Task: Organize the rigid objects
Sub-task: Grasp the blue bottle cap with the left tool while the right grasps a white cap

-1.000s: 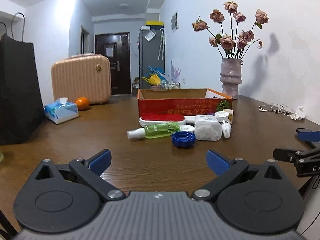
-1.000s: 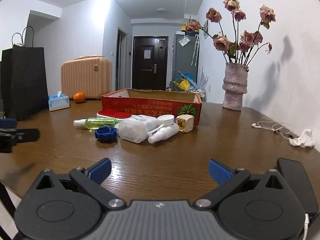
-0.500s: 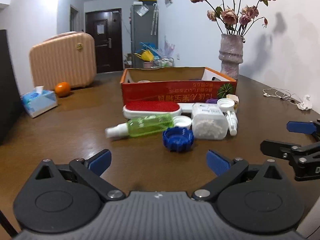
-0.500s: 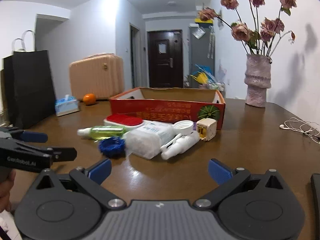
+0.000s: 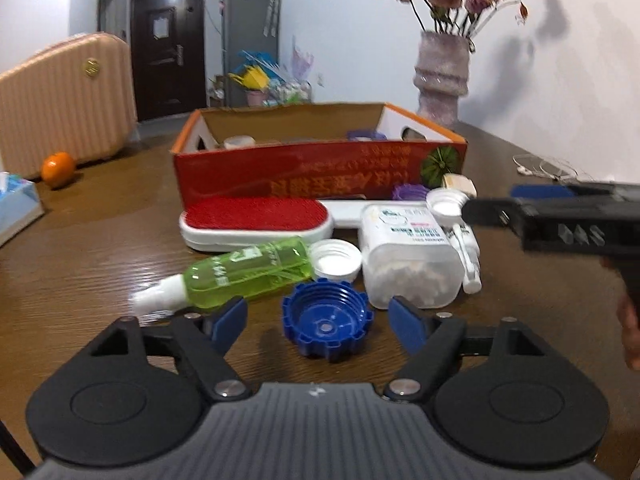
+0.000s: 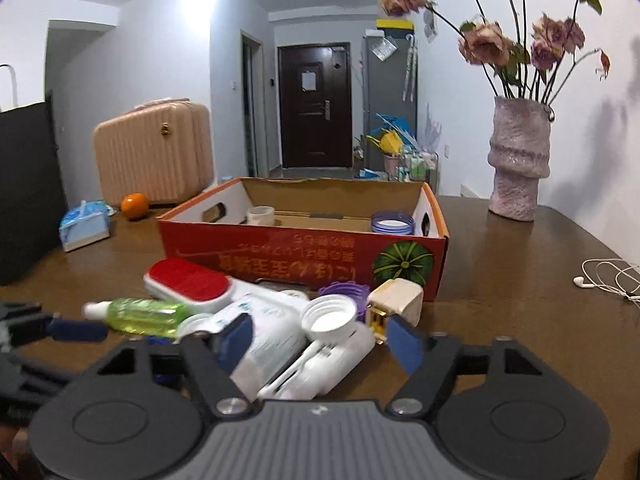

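Tabletop cluster lies just in front of the red cardboard box [image 5: 280, 172]. Left to right: green spray bottle [image 5: 240, 272] on its side; red-faced lint brush [image 5: 256, 220] behind it; blue ribbed cap [image 5: 326, 326], open side up; clear cotton-swab container [image 5: 408, 256]; white spray bottle [image 6: 320, 364]; white plug adapter [image 6: 394, 304]. Left gripper [image 5: 320, 320]: jaws just narrowed, straddling the blue cap, pads not touching. Right gripper [image 6: 320, 338]: jaws just narrowed over the white spray bottle, unclenched, no contact.
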`<state>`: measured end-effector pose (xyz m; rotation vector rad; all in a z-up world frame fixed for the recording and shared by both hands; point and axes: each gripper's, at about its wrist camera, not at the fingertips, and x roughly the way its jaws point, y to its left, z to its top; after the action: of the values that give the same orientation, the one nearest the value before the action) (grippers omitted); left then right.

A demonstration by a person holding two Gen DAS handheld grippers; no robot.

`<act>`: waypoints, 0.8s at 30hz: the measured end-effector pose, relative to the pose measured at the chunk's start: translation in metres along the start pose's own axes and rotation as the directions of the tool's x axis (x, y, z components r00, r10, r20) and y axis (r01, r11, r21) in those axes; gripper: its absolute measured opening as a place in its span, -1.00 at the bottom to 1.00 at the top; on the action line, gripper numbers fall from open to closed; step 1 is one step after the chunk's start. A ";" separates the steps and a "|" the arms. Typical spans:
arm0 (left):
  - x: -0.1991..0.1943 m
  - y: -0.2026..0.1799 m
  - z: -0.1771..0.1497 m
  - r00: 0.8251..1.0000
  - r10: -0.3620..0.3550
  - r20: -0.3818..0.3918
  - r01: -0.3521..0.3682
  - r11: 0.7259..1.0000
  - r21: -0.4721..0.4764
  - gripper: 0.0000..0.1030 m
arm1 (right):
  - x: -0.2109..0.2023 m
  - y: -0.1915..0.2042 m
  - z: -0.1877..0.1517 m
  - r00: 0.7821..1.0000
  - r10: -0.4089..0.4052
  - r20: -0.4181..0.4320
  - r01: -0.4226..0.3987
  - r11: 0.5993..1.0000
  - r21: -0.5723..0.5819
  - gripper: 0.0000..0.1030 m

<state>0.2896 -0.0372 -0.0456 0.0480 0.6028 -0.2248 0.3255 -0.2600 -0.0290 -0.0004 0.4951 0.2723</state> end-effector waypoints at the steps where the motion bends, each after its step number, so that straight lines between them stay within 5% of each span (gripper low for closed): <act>1: 0.004 0.000 0.001 1.000 -0.009 -0.012 0.009 1.000 0.003 0.53 | 0.005 -0.003 0.002 1.000 -0.004 -0.005 0.004 1.000 0.007 0.22; 5: 0.016 0.000 0.003 0.997 -0.058 -0.047 0.058 0.998 0.000 0.39 | 0.022 -0.014 0.008 1.000 -0.001 -0.022 0.002 0.999 0.032 0.13; 8: 0.026 -0.001 0.004 0.995 -0.067 -0.070 0.067 0.998 0.004 0.07 | 0.035 -0.017 0.010 0.999 0.000 -0.053 0.003 0.999 0.050 -0.19; 12: 0.032 0.000 0.004 0.994 -0.072 -0.080 0.071 0.997 -0.017 0.06 | 0.047 -0.022 0.010 0.996 -0.011 -0.094 0.017 0.997 0.070 -0.80; 24: -0.005 -0.001 0.009 0.999 -0.039 -0.014 0.038 0.999 -0.022 0.06 | -0.009 -0.009 0.012 0.999 0.006 -0.031 -0.004 0.999 0.053 -0.91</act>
<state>0.2906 -0.0387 -0.0354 0.0170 0.6213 -0.2553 0.3261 -0.2704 -0.0146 0.0478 0.5333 0.2646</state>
